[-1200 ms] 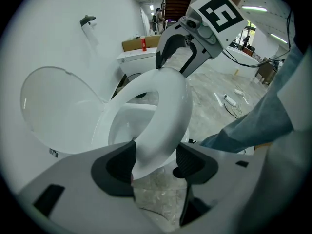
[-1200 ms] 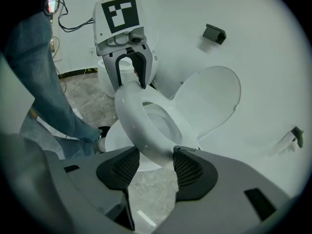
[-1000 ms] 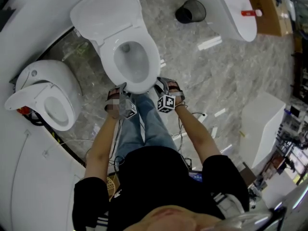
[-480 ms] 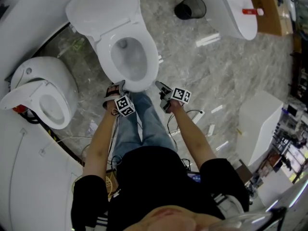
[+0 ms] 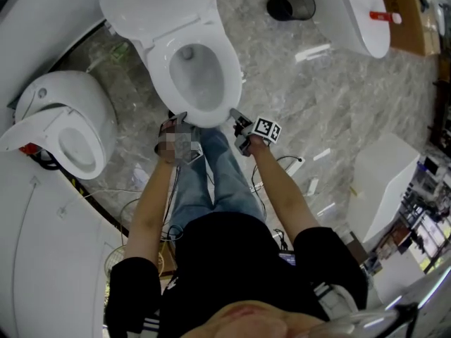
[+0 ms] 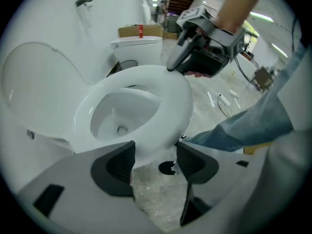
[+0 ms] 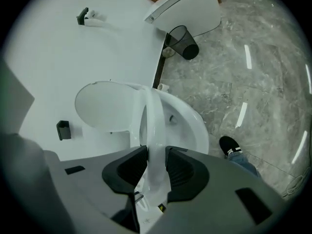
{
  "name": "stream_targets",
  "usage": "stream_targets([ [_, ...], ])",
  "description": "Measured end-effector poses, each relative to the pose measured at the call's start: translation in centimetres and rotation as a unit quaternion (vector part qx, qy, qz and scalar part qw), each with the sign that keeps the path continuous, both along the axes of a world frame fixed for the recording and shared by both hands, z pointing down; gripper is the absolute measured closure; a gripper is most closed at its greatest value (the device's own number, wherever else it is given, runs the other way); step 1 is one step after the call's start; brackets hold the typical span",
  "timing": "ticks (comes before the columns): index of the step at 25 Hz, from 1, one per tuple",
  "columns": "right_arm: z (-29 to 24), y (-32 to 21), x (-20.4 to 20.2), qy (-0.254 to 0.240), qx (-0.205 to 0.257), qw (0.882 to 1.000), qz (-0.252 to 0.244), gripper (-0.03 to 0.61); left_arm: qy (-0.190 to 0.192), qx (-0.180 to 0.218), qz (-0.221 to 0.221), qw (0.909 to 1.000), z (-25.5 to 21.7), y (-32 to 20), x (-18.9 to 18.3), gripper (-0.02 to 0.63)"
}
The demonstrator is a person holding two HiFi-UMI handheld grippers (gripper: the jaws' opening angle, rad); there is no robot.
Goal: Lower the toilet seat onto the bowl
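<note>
The toilet seat (image 5: 227, 69) is a white oval ring that sits low over the bowl in the upper middle of the head view. The lid (image 5: 155, 5) stands raised behind it, toward the upper left. From above the ring looks flat on the bowl, but that view cannot settle whether the two touch.

The right gripper (image 5: 235, 113) meets the ring at its front right edge. The right gripper view shows what the head view hides. There the toilet seat (image 7: 152, 126) appears edge-on as a thin white band, and the right gripper (image 7: 156, 167) clamps it, both dark pads pressed against it. The lid (image 7: 105, 106) shows to the left of the band. A black waste bin (image 7: 185, 40) lies at the top of the frame on the marble floor (image 7: 253, 82).

The left gripper (image 5: 180, 117) sits at the front left of the bowl, its cube under a blurred patch. In its own view the left gripper (image 6: 153, 162) has its jaws wide apart. The front of the toilet seat (image 6: 170, 96) dips into the gap without being gripped. The right gripper (image 6: 175, 62) shows in the upper right, tip against the ring's far rim.
</note>
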State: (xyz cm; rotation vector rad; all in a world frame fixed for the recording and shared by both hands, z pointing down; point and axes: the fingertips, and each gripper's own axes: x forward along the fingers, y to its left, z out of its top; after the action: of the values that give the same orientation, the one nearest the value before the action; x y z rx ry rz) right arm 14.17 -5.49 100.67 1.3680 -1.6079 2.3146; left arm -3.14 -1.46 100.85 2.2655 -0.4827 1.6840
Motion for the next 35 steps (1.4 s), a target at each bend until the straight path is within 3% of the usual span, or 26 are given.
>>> stream_targets([
  [2, 0.4, 0.1, 0.0, 0.002, 0.0, 1.0, -0.004, 0.451, 0.03, -0.038, -0.103, 0.9935, -0.1, 0.7, -1.1, 0.344],
  [3, 0.5, 0.1, 0.0, 0.003, 0.002, 1.0, -0.007, 0.451, 0.05, -0.068, -0.166, 0.9825, -0.1, 1.2, -1.7, 0.344],
  [4, 0.5, 0.0, 0.0, 0.004, 0.002, 1.0, -0.007, 0.451, 0.073, -0.101, -0.232, 0.9647, 0.0, 1.8, -2.3, 0.344],
  [5, 0.6, 0.0, -0.1, 0.004, 0.001, 1.0, -0.006, 0.451, 0.095, -0.135, -0.298, 0.9402, 0.0, 2.4, -2.9, 0.344],
  [6, 0.6, 0.1, 0.0, 0.005, -0.001, 1.0, -0.005, 0.451, 0.118, -0.169, -0.361, 0.9094, 0.0, 2.9, -3.4, 0.344],
  [7, 0.6, 0.2, 0.0, 0.007, -0.004, 1.0, -0.004, 0.451, 0.146, -0.199, -0.421, 0.8731, 0.0, 3.3, -3.6, 0.344],
  [9, 0.9, 0.4, 0.0, 0.012, -0.01, 1.0, -0.002, 0.451, 0.22, -0.243, -0.524, 0.7862, 0.3, 3.5, -3.6, 0.344],
  [11, 1.3, 0.6, 0.0, 0.014, -0.014, 1.0, -0.003, 0.451, 0.292, -0.264, -0.6, 0.6971, 0.5, 2.8, -3.4, 0.344],
  [12, 1.6, 0.7, 0.1, 0.016, -0.017, 1.0, -0.003, 0.449, 0.32, -0.267, -0.625, 0.6604, 0.5, 2.3, -3.2, 0.344],
  [13, 1.8, 0.8, 0.2, 0.018, -0.019, 1.0, -0.003, 0.449, 0.342, -0.268, -0.644, 0.6302, 0.6, 1.8, -3.0, 0.344],
  [14, 1.9, 0.8, 0.2, 0.02, -0.018, 1.0, -0.005, 0.45, 0.358, -0.267, -0.658, 0.6059, 0.8, 1.3, -2.8, 0.345],
  [16, 2.3, 0.9, 0.3, 0.025, -0.017, 1.0, -0.005, 0.451, 0.373, -0.267, -0.679, 0.5729, 1.4, 0.6, -2.5, 0.361],
  [18, 2.7, 1.0, 0.3, 0.03, -0.019, 0.999, -0.002, 0.454, 0.374, -0.267, -0.691, 0.5573, 2.1, 0.2, -2.2, 0.401],
  [21, 3.3, 1.2, 0.4, 0.039, -0.021, 0.999, 0.0, 0.459, 0.358, -0.266, -0.705, 0.5511, 3.5, 0.4, -2.1, 0.446],
  [35, 8.5, 2.2, 0.8, 0.108, -0.061, 0.992, -0.036, 0.496, 0.263, -0.277, -0.714, 0.5872, 8.7, 1.5, -1.9, 0.491],
])
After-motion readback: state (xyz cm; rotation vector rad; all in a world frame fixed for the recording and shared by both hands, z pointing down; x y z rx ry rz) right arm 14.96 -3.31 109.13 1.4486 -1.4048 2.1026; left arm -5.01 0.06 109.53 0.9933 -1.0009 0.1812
